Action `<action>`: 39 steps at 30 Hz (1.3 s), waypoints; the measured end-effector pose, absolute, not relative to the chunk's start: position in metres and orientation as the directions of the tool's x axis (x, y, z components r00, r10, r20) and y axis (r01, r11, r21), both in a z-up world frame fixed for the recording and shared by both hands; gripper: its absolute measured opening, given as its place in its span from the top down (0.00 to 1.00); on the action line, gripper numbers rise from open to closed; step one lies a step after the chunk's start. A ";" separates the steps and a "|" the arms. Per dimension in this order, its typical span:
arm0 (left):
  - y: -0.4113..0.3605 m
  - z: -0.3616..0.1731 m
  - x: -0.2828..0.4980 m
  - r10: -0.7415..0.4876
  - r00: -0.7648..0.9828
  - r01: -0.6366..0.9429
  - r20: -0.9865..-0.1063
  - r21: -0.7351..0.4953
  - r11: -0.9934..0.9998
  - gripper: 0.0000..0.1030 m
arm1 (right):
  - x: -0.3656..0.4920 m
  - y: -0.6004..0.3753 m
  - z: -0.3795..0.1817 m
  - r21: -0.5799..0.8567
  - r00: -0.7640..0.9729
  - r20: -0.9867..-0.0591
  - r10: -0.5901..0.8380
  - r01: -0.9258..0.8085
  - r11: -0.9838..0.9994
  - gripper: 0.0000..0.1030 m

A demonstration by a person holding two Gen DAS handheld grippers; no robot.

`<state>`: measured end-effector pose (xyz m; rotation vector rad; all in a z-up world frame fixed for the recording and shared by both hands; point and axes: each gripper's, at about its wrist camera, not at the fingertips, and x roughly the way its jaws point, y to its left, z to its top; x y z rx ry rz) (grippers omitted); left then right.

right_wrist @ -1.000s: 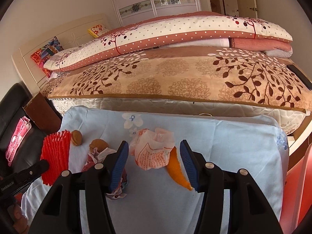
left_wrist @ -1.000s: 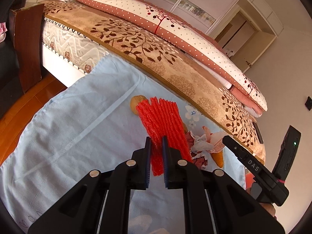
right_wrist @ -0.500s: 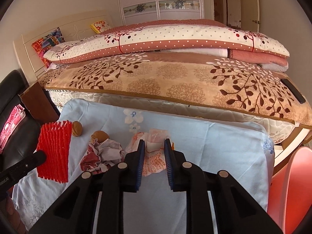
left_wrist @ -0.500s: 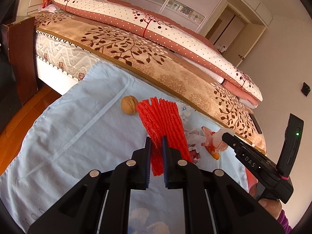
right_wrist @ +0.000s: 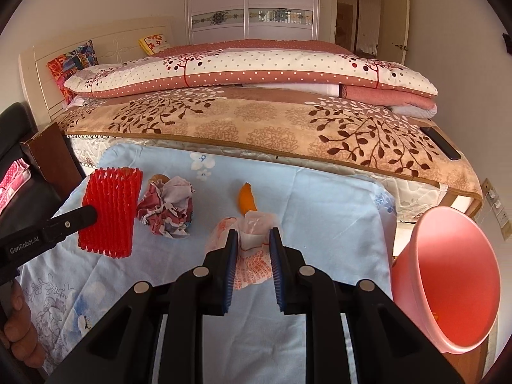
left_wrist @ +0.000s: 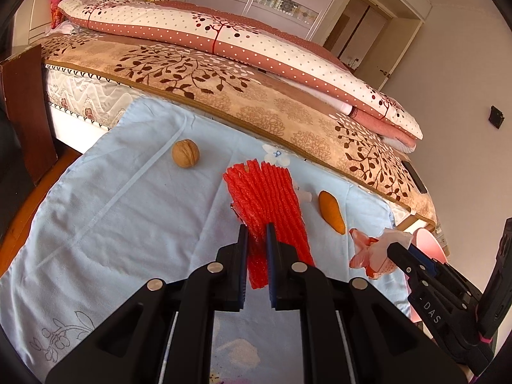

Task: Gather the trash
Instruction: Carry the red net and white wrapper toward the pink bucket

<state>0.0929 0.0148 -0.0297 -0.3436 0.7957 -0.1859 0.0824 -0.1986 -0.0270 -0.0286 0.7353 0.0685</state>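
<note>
My left gripper [left_wrist: 256,235] is shut on a red foam fruit net [left_wrist: 265,198], which hangs a little above the light blue cloth [left_wrist: 112,208]. The net [right_wrist: 110,211] shows at the left in the right wrist view too. My right gripper [right_wrist: 253,236] is shut on a crumpled white-and-orange plastic wrapper [right_wrist: 251,225], lifted off the cloth; the wrapper [left_wrist: 372,249] appears at the right in the left wrist view. On the cloth lie an orange peel [right_wrist: 246,200], a crumpled paper ball [right_wrist: 169,211] and a walnut [left_wrist: 185,153].
A pink bin [right_wrist: 454,275] stands open-mouthed just past the cloth's right edge. A bed with a brown leaf-patterned blanket [right_wrist: 272,128] runs along the far side. A dark wooden board [left_wrist: 22,112] and a dark chair stand at the left. A person's fingers [right_wrist: 19,329] hold the left gripper.
My right gripper closed on the wrapper and carried it up and to the right, leaving the orange peel on the cloth. My left gripper shifted with the red net, uncovering the walnut.
</note>
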 end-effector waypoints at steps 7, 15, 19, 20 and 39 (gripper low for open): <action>-0.014 -0.024 0.082 -0.303 0.683 0.096 -0.664 -0.329 0.939 0.90 | 0.057 -0.225 -0.018 -0.001 0.759 -0.651 0.002 -0.003 1.000 0.81; -0.048 -0.009 0.072 -0.324 0.689 0.171 -0.648 -0.289 0.942 0.90 | 0.031 -0.254 0.001 -0.026 0.806 -0.586 -0.085 0.086 0.996 0.81; -0.065 -0.002 0.069 -0.338 0.688 0.207 -0.642 -0.273 0.939 0.90 | 0.020 -0.268 0.010 -0.027 0.821 -0.559 -0.116 0.122 0.992 0.81; -0.070 0.000 0.069 -0.342 0.687 0.216 -0.640 -0.270 0.938 0.90 | 0.018 -0.273 0.012 -0.029 0.824 -0.552 -0.128 0.135 0.990 0.81; -0.161 0.026 0.067 -0.427 0.679 0.383 -0.597 -0.209 0.900 0.90 | -0.009 -0.340 0.022 -0.012 0.819 -0.508 -0.266 0.302 0.953 0.81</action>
